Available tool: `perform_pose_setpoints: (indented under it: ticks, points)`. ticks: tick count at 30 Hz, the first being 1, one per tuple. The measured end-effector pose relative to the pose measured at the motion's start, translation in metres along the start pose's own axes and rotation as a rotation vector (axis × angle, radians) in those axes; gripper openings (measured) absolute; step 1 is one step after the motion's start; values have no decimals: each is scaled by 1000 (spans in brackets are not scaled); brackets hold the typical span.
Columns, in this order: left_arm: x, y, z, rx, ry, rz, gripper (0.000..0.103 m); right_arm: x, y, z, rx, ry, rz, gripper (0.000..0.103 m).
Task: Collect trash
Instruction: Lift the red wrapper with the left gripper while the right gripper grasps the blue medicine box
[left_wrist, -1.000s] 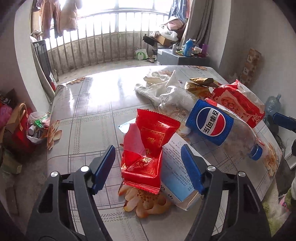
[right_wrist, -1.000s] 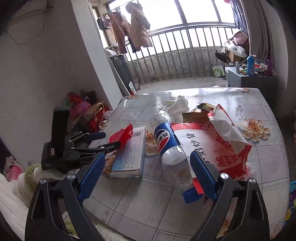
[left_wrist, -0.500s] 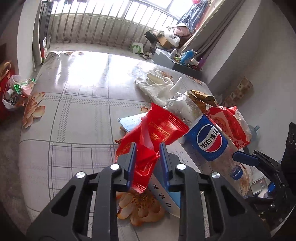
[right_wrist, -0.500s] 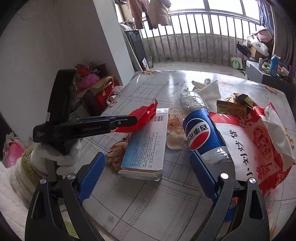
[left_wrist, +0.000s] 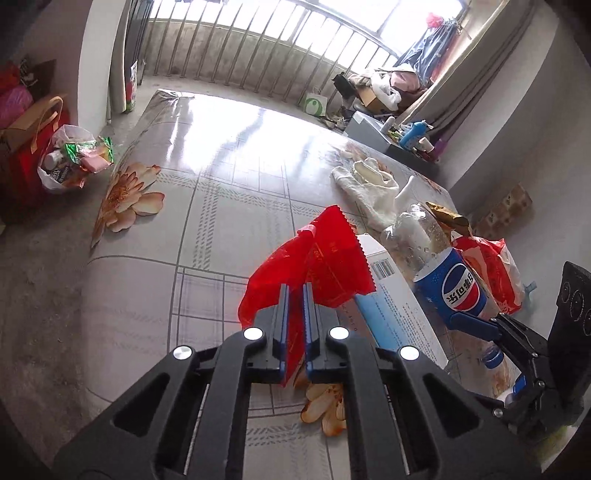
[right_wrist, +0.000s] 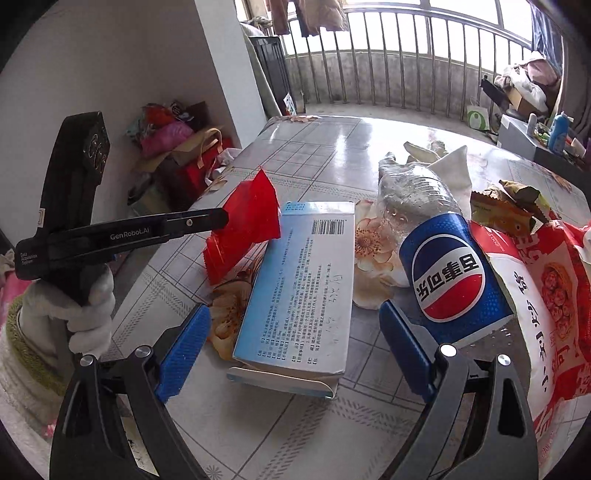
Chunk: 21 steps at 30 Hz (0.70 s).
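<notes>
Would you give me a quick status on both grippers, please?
Left gripper shut on red wrapper, lifted. Right gripper open around box. Bottle alongside.

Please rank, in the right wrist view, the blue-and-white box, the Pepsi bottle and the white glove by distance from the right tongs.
1. Blue-and-white box, lying between the open right tongs.
2. Pepsi bottle, just right of the box.
3. White glove, farthest, behind the bottle.

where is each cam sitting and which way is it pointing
Left wrist: on the left gripper, looking across the table to the balcony; its fingers pinch the red wrapper.
Right wrist: on the open right gripper, facing the blue-white box and Pepsi bottle; a gloved hand shows.
Shared: wrapper, box, bottle, and each other's gripper.
</notes>
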<state>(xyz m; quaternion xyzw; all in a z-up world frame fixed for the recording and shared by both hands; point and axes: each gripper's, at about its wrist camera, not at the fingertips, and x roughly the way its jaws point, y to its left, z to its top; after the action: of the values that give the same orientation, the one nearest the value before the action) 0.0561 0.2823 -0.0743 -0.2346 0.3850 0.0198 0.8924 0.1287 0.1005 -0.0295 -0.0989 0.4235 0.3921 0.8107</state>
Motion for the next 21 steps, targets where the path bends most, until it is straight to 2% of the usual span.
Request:
perform_pose_setpoints:
  ticks: [10, 11, 13, 14, 18, 21]
  points:
    - [1, 14, -7, -42, -1, 23, 4, 36, 12, 5, -31, 99, -75, 90]
    - [0, 15, -11, -44, 1, 25, 4, 38, 11, 5, -22, 107, -80, 89]
    - [-1, 15, -12, -47, 7, 26, 4, 45, 7, 4, 12, 139, -71, 78]
    - [-2, 15, -11, -45, 6, 28, 4, 45, 8, 3, 16, 124, -77, 73]
    - [-15, 10, -5, -26, -22, 41, 4, 36, 5, 0, 63, 120, -35, 70]
    - [-31, 2, -1, -8, -58, 41, 4, 17, 5, -3, 75, 80, -25, 70]
